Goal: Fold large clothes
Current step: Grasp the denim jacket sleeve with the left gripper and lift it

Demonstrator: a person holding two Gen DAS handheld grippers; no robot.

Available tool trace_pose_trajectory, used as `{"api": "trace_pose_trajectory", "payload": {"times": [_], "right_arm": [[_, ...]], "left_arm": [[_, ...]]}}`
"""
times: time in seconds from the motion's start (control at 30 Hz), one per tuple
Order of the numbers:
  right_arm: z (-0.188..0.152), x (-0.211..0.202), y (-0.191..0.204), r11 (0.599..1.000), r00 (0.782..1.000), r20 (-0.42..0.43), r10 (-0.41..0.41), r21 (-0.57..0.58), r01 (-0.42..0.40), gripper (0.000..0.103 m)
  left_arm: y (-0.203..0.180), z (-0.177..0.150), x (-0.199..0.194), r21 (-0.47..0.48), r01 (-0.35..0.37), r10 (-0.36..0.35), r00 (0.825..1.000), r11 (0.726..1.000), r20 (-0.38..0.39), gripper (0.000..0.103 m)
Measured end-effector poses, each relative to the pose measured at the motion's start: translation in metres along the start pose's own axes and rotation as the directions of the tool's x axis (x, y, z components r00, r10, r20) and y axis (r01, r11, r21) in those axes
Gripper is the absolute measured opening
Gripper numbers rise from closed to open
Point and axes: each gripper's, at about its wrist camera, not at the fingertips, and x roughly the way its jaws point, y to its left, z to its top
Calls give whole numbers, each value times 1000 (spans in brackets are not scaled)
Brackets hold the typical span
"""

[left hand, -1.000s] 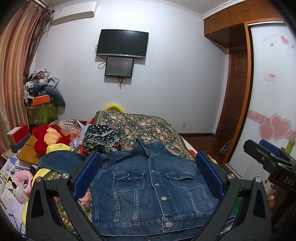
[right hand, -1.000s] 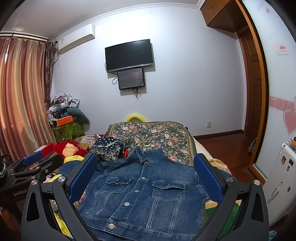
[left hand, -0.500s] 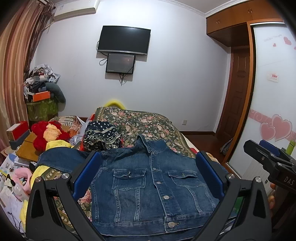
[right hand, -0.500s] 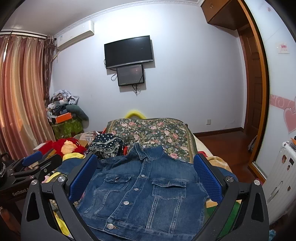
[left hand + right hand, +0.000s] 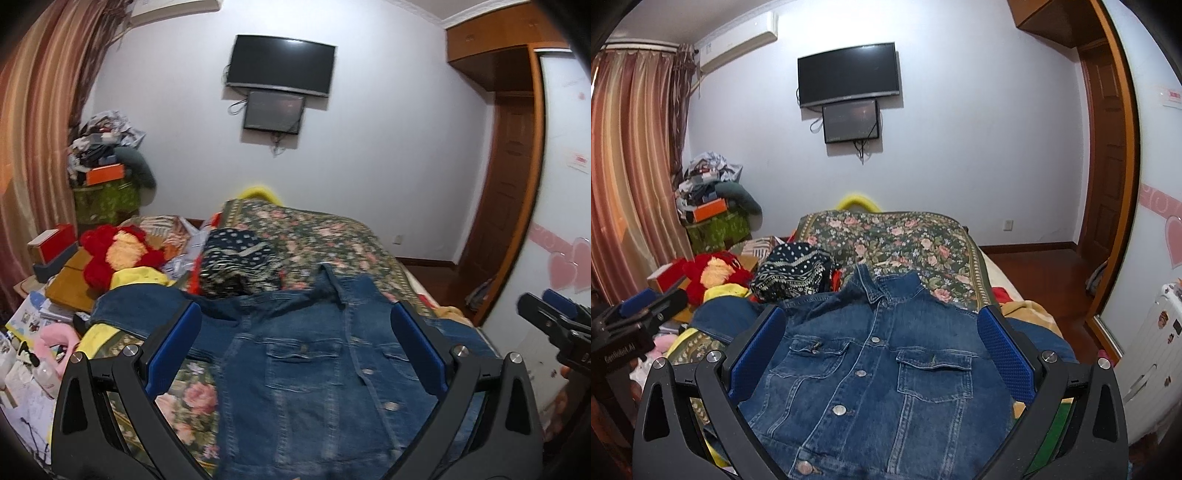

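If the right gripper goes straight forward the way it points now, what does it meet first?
Probably the denim jacket lying front-up on the floral bed cover. The right gripper is open and points slightly down at its chest; the exact depth is unclear.

Left gripper [image 5: 295, 347] and right gripper [image 5: 882, 347] both hold their fingers spread wide.

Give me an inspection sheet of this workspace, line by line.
Surface: bed with a floral cover.
Job's things: denim jacket lying flat, front up, buttoned, collar away from the cameras.
Clutter: patterned bundle, red and yellow plush toy, piled boxes by the curtain.
Grippers: left gripper and right gripper open, above the jacket, holding nothing.
Cables: loose wires under the wall screens.
Surroundings: wooden door, air conditioner.
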Motion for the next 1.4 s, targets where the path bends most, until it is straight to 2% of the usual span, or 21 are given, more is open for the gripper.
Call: {"api": "trace_pose_trajectory", "payload": {"times": [0.1, 0.13, 0.27, 0.37, 0.5, 0.67, 0.8, 0.97, 1.1, 1.2, 1.23, 1.3, 1.33, 1.4], "right_arm": [[1, 17, 6, 1000, 1000, -20, -8, -24, 8, 103], [2, 21, 7, 1000, 1000, -24, -10, -30, 9, 103], [3, 46, 16, 997, 998, -57, -14, -73, 10, 103], [4, 63, 18, 996, 997, -81, -14, -86, 7, 103], [5, 93, 18, 997, 989, -145, -17, -80, 5, 103], [-3, 121, 14, 997, 976, -217, -23, -74, 7, 103], [-8, 142, 11, 998, 961, -273, -38, -60, 23, 103], [-15, 165, 3, 998, 936, -348, -49, -44, 36, 103], [-20, 178, -4, 999, 912, -409, -39, -14, 37, 103], [-22, 182, -10, 999, 901, -434, -28, 18, 40, 103], [-22, 185, -11, 999, 899, -438, -24, 26, 39, 103], [-22, 188, -15, 998, 895, -447, -16, 49, 42, 103], [-22, 189, -18, 997, 891, -454, -9, 65, 43, 103], [-23, 191, -22, 995, 887, -462, -1, 86, 46, 103]], "left_arm": [[28, 4, 17, -26, -76, 75, 997, 997, -10, 103], [42, 5, 26, -38, -131, 131, 991, 991, -13, 103], [86, 1, 51, -81, -314, 313, 949, 946, -23, 103], [125, -8, 74, -109, -373, 365, 927, 921, -88, 103], [186, -24, 107, -216, -362, 319, 924, 907, -212, 103], [255, -48, 139, -396, -331, 194, 918, 857, -346, 103], [312, -67, 161, -554, -319, 106, 918, 769, -382, 103], [359, -79, 186, -643, -314, 45, 916, 699, -399, 103], [387, -88, 211, -721, -263, -48, 924, 641, -380, 91], [407, -96, 230, -783, -248, -99, 926, 571, -365, 88], [411, -96, 235, -784, -249, -91, 928, 568, -361, 87], [418, -96, 243, -765, -280, -42, 927, 580, -372, 81], [422, -96, 247, -745, -315, -3, 920, 588, -392, 79], [433, -100, 259, -727, -365, 30, 903, 581, -430, 76]]}}
